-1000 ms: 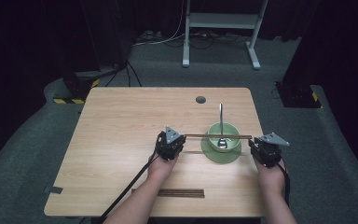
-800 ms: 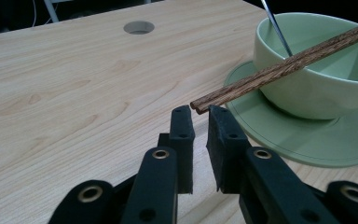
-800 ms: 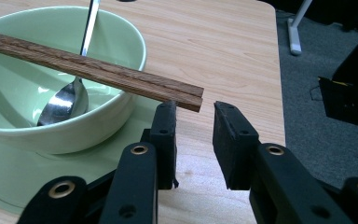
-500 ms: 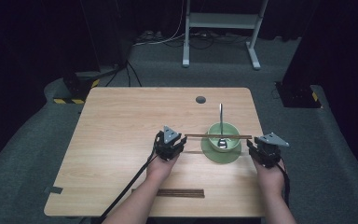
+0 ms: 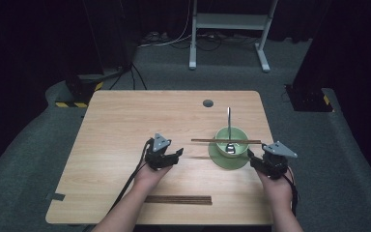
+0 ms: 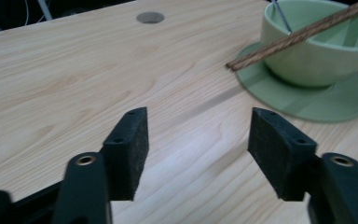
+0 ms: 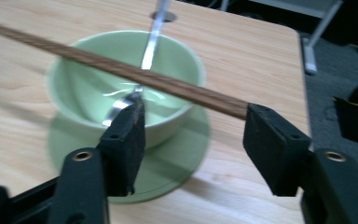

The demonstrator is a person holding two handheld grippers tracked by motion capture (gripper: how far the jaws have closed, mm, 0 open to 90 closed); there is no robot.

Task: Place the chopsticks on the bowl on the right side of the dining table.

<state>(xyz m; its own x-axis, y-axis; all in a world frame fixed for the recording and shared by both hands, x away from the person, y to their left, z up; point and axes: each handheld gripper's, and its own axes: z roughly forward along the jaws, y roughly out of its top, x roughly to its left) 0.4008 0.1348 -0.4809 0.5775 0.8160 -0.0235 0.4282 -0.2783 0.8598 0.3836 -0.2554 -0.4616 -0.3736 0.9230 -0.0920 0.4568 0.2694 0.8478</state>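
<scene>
Lying across the green bowl (image 5: 231, 141), chopsticks (image 5: 226, 141) bear no readable writing.

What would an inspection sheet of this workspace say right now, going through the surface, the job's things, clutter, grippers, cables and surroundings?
Surface: light wooden table with a round grommet hole near the far edge.
Job's things: green bowl on a green saucer, a spoon leaning in it, chopsticks lying across the rim; a second pair of chopsticks by the near edge.
Clutter: nothing seen.
Grippers: left gripper open, jaws empty above bare table; right gripper open beside the saucer, near the rim chopsticks' end.
Cables: a black cable trails from the left gripper.
Surroundings: grey carpet, white stand legs, floor wires, dark equipment at both sides.
</scene>
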